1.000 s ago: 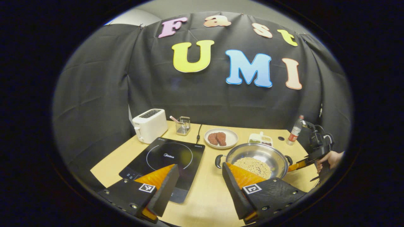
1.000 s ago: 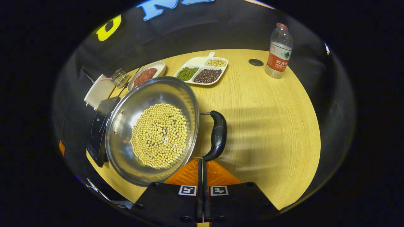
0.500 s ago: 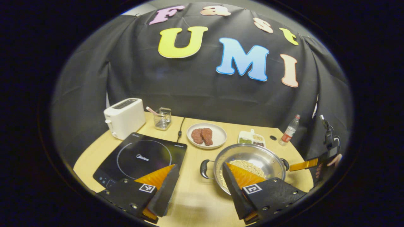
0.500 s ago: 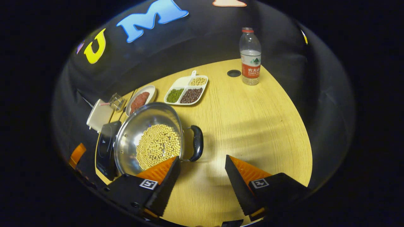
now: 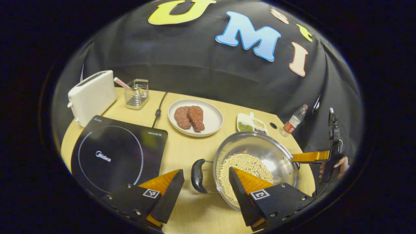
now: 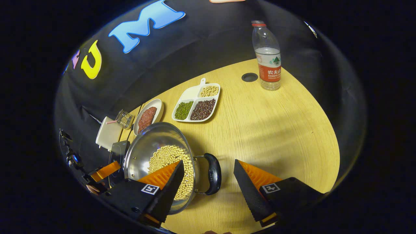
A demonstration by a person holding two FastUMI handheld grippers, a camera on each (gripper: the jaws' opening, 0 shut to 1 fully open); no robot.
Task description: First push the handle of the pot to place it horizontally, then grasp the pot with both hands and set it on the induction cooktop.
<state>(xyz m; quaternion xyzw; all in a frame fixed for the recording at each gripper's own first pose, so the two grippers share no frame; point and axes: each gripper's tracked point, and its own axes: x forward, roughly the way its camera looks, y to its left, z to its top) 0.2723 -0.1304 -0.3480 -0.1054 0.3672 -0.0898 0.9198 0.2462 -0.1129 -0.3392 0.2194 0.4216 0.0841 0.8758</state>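
A steel pot [image 5: 269, 152] with soybeans in it sits on the wooden table, right of the black induction cooktop [image 5: 113, 152]. In the left gripper view my left gripper [image 5: 205, 170] is open, and the pot's near black handle [image 5: 196, 175] lies between its fingers, untouched. In the right gripper view my right gripper [image 6: 208, 161] is open too, its fingers either side of the pot's other black handle [image 6: 213, 174], with the pot [image 6: 146, 146] to the left. Each gripper also shows far off in the other's view: the right gripper [image 5: 312, 156], the left gripper [image 6: 104, 170].
Along the back stand a white toaster [image 5: 91, 97], a wire holder [image 5: 136, 92], a plate [image 5: 213, 118] with meat, a divided dish [image 6: 190, 94] of beans and a water bottle [image 6: 268, 58]. The bare table [image 6: 276, 130] stretches right of the pot.
My right gripper, shut by the pot's handle a second ago, has opened and now straddles that handle. My left gripper has come down and closer to the pot's opposite handle.
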